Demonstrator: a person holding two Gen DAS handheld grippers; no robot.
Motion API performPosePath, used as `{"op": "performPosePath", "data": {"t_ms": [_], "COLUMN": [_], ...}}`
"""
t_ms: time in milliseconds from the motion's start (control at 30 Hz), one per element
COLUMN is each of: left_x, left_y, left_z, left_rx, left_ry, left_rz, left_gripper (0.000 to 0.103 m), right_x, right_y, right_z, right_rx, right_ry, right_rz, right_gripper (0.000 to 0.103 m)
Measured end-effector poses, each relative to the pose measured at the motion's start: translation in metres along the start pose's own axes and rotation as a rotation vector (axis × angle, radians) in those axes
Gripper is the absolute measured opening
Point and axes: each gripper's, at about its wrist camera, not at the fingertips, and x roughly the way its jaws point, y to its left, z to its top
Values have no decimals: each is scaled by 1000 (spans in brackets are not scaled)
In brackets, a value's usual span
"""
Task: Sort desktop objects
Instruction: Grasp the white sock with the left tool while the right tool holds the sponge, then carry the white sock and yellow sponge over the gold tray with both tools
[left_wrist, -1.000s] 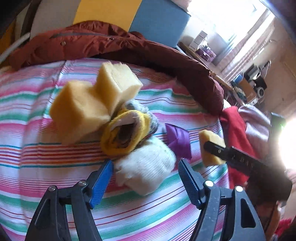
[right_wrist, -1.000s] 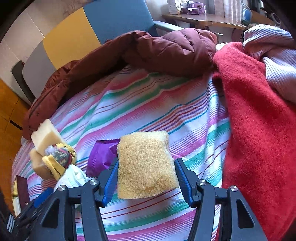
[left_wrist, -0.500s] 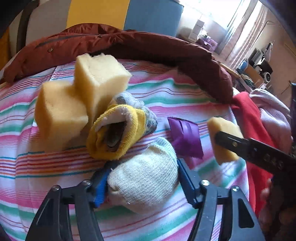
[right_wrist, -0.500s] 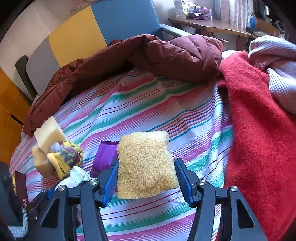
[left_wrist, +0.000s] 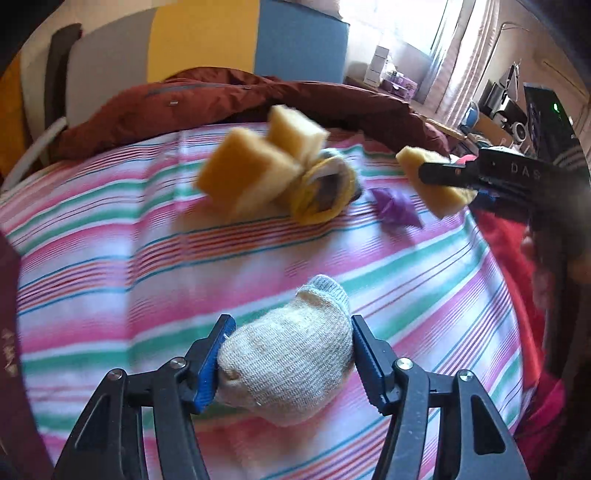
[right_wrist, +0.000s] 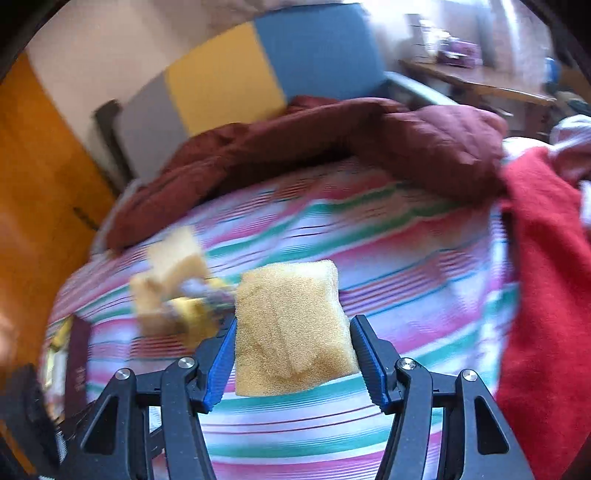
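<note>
Bulging between blue fingers (left_wrist: 212, 365): cream ribbed sock (left_wrist: 291, 362).

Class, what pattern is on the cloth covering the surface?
Pink, white, green and teal stripes on the cloth; clearest in the left wrist view.

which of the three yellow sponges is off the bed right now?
The sponge clamped in the right gripper, held above the striped sheet. The other two sponges lie together beside the yellow sock.
</note>
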Motion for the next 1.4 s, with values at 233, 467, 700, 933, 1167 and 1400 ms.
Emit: {"op": "performPosePath", "data": {"t_ms": [233,467,700,933,1167,1400], "left_x": [-30,-60,-102,-134,-163,-188], "left_y": [25,45,76,103,132,168], "left_z": [-18,-23,-31,-33,-44,-65], "left_rx": [-17,-32,-66,-105,-157,-228], "left_ry": [-16,-61,-124,-189,-243,-267], "left_rz": [36,75,135,192,260,324], "left_gripper": [63,63,63,63,63,64], "right_x": [11,31,46,45,29,20], "right_y": [46,84,104,137,193,257], "right_z": [-13,-41,-56,-65,-69,-89], "right_rx": [-152,-297,-316,-329,-371,-384], "right_ry": [52,173,240,262,243,224], "right_rz": [67,113,97,92,157,256], "right_gripper": [60,60,60,60,60,60]}}
